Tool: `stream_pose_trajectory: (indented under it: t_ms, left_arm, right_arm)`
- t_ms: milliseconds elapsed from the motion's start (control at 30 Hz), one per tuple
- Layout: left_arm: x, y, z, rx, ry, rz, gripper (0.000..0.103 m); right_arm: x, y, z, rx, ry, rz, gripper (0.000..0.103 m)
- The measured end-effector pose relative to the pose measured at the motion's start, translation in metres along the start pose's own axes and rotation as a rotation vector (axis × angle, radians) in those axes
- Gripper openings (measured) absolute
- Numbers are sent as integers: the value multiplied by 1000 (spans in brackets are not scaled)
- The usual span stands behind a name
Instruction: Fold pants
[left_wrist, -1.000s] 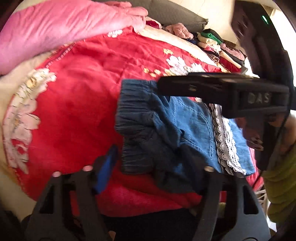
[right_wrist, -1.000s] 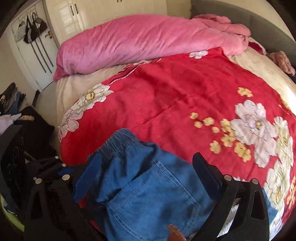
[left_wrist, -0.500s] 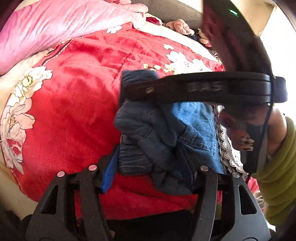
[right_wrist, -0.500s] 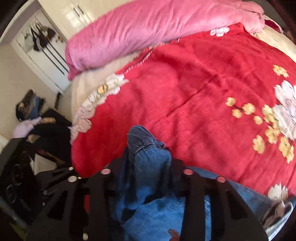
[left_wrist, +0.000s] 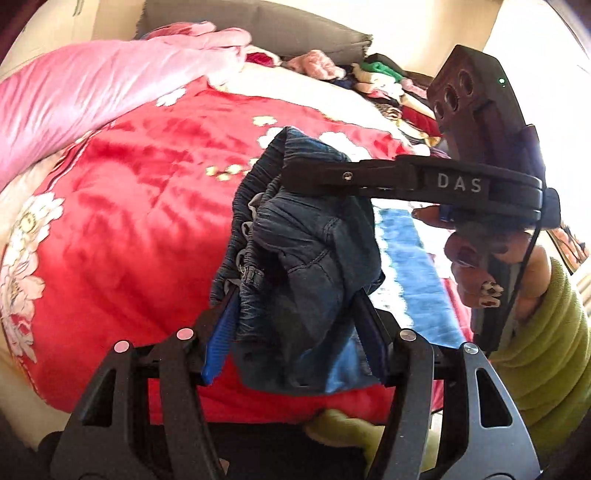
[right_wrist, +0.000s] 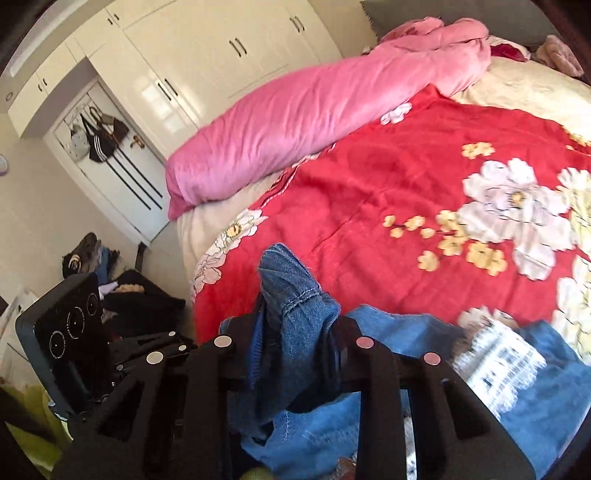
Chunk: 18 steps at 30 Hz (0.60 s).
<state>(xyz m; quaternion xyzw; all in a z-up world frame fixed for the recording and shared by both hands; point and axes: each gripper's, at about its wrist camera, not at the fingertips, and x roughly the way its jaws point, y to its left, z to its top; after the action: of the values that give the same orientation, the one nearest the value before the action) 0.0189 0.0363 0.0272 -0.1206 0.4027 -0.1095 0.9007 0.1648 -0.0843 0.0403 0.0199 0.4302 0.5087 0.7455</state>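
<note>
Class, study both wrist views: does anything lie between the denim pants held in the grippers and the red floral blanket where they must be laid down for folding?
Nothing visible does. The left gripper and right gripper both clamp bunched denim pants, and the red floral blanket ahead shows only bare fabric; the pink duvet lies along its far edge.

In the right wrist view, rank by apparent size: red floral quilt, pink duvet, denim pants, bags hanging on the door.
1. red floral quilt
2. pink duvet and denim pants: unsure, since the pants sit nearest the camera
3. bags hanging on the door
</note>
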Motion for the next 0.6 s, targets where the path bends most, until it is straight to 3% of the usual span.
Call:
stream_pose_trajectory:
  t_ms: [367, 433, 500, 600]
  left_arm:
    - [25, -54, 8, 62, 18, -45, 52]
    - [29, -63, 8, 51, 13, -64, 53]
    - [36, -74, 4, 64, 29, -130, 63]
    - [40, -96, -10, 148, 73, -222, 65]
  right_arm:
    - [-55, -29, -24, 45, -86, -18, 27]
    - [-64, -37, -30, 68, -105, -45, 34]
    - [-79, -48, -40, 96, -150, -90, 45]
    - [-111, -71, -63, 176, -224, -173, 56]
